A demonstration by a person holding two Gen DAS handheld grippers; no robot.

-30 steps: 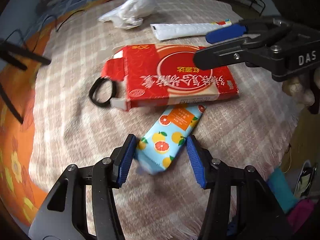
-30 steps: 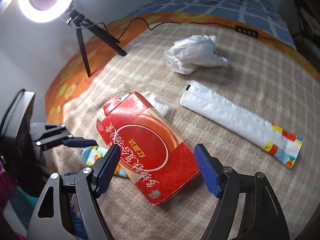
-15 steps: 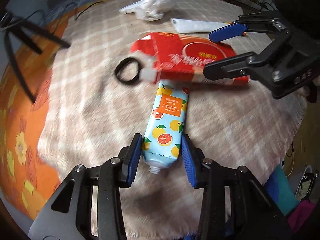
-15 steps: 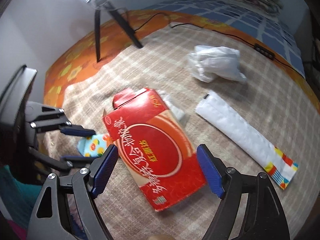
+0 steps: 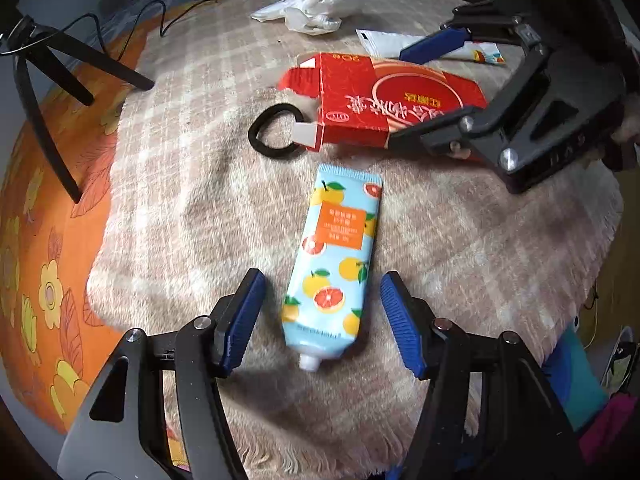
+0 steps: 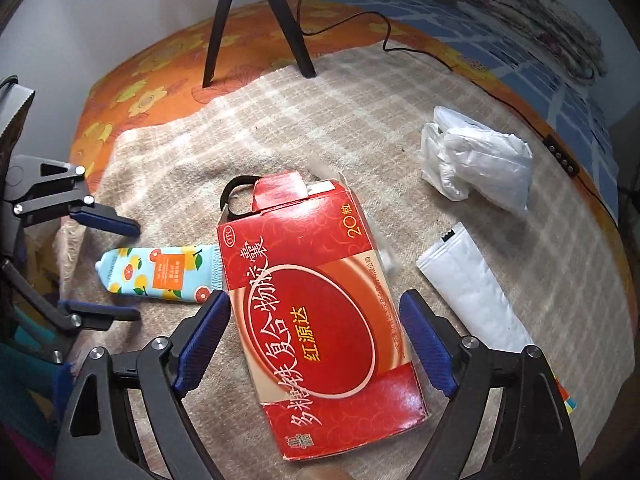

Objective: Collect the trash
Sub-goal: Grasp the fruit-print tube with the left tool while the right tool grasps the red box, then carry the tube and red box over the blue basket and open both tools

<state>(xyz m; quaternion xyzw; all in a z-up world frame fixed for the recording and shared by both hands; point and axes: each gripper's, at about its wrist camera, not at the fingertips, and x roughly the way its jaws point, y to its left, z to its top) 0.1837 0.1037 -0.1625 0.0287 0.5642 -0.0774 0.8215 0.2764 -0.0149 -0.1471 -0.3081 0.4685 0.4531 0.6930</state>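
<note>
On the blanket point(image 5: 192, 208) the tube point(image 5: 334, 256) lies nearest, the open box point(image 5: 384, 100) beyond it with the hair tie point(image 5: 272, 132) at its left, and the long packet point(image 6: 476, 292) and crumpled bag point(image 5: 316, 4) farther off.

Both tools share one build. The left gripper point(image 5: 320, 320) has matte black plastic arms with triangular cut-outs, silver screws at the joints, and ribbed blue pads point(image 5: 244, 320) lining its fingers. The right gripper point(image 6: 314, 346) matches: black angular frame, silver screws, blue ribbed pads point(image 6: 426, 346). Faint embossed lettering marks its side in the left wrist view.
</note>
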